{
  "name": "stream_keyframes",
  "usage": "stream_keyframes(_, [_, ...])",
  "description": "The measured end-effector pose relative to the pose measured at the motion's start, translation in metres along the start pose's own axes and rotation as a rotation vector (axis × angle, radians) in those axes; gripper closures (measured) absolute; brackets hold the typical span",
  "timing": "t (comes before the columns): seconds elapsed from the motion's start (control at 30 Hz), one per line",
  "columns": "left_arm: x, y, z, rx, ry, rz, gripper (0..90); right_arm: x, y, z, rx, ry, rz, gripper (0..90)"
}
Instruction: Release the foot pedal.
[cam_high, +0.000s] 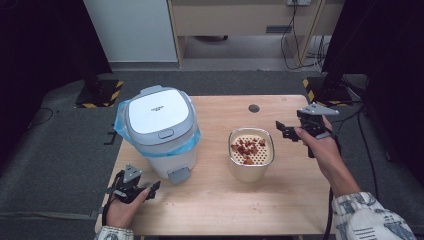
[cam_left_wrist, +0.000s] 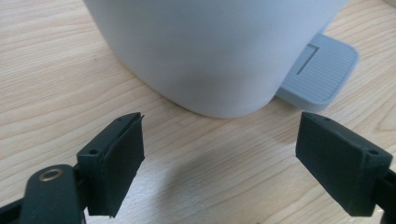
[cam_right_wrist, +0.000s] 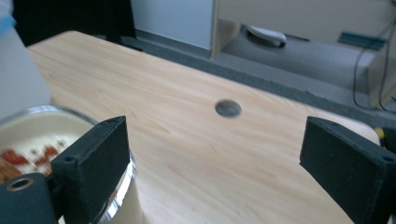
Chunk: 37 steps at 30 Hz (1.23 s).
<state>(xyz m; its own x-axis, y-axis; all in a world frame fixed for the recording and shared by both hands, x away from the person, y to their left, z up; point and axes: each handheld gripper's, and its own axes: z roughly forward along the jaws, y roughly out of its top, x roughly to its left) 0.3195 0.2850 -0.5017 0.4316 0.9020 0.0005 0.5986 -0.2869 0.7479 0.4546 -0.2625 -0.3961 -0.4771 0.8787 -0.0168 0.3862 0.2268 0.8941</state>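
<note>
A white pedal bin (cam_high: 159, 130) with a grey-rimmed lid and a blue liner stands on the left half of the wooden table (cam_high: 210, 200). Its grey pedal (cam_high: 178, 175) faces the front edge. To its right sits a metal-rimmed square container (cam_high: 251, 152) holding red-brown scraps on a perforated insert. My left gripper (cam_high: 151, 189) lies low by the front left corner, open, jaws toward the bin's base (cam_left_wrist: 210, 51) and pedal (cam_left_wrist: 320, 70), nothing between them (cam_left_wrist: 219, 154). My right gripper (cam_high: 283, 131) hovers just right of the container (cam_right_wrist: 42, 135), open and empty (cam_right_wrist: 217, 154).
A round cable hole (cam_high: 254, 108) is in the table's far edge, also seen past the right jaws (cam_right_wrist: 228, 108). Bare wood stretches along the front and right of the table. Beyond it are grey floor, tripod feet with striped tape (cam_high: 100, 92) and cables.
</note>
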Motion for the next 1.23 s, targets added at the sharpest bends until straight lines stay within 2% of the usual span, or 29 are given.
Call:
stream_keyframes(0.2, [0.009, -0.004, 0.0, 0.0, 0.027, -0.026, 14.4, -0.008, -0.037, -0.009, 0.042, -0.034, 0.045, 8.7])
stream_keyframes(0.23, [0.009, -0.004, 0.0, 0.0, 0.027, -0.026, 14.4, -0.008, -0.037, -0.009, 0.042, -0.034, 0.045, 8.7])
stream_keyframes(0.3, [0.013, -0.005, 0.002, 0.009, 0.039, -0.042, 14.4, -0.011, -0.057, -0.011, 0.071, -0.051, 0.064, 8.6])
stream_keyframes(0.43, [0.016, -0.006, 0.005, 0.022, 0.05, -0.04, 14.1, -0.014, -0.08, -0.011, 0.106, -0.065, 0.094, 8.5])
stream_keyframes(0.47, [0.018, -0.007, 0.009, 0.045, 0.052, -0.037, 14.0, -0.015, -0.086, -0.01, 0.116, -0.071, 0.103, 8.4])
stream_keyframes(0.57, [0.021, -0.009, 0.015, 0.067, 0.062, -0.028, 13.9, -0.017, -0.104, -0.004, 0.165, -0.095, 0.117, 8.3])
stream_keyframes(0.63, [0.023, -0.009, 0.016, 0.073, 0.067, -0.026, 13.6, -0.017, -0.11, -0.002, 0.185, -0.101, 0.12, 8.3])
stream_keyframes(0.67, [0.025, -0.01, 0.018, 0.078, 0.07, -0.027, 13.6, -0.016, -0.122, 0.004, 0.221, -0.11, 0.129, 8.4])
stream_keyframes(0.73, [0.026, -0.011, 0.02, 0.079, 0.073, -0.018, 13.6, -0.015, -0.131, 0.008, 0.247, -0.112, 0.14, 8.2])
stream_keyframes(0.83, [0.027, -0.013, 0.025, 0.102, 0.073, -0.011, 12.6, -0.014, -0.14, 0.014, 0.266, -0.125, 0.136, 8.2])
stream_keyframes(0.87, [0.029, -0.013, 0.026, 0.102, 0.067, -0.022, 11.6, -0.013, -0.142, 0.015, 0.272, -0.124, 0.145, 8.2])
stream_keyframes(1.0, [0.032, -0.016, 0.028, 0.08, 0.055, -0.048, 9.3, -0.009, -0.15, 0.019, 0.305, -0.132, 0.13, 7.4])
stream_keyframes(1.03, [0.032, -0.017, 0.028, 0.075, 0.055, -0.047, 8.4, -0.009, -0.15, 0.019, 0.307, -0.134, 0.116, 6.8])
stream_keyframes(1.23, [0.031, -0.017, 0.029, 0.065, 0.057, -0.052, 6.9, -0.007, -0.15, 0.02, 0.312, -0.135, 0.116, 5.5])
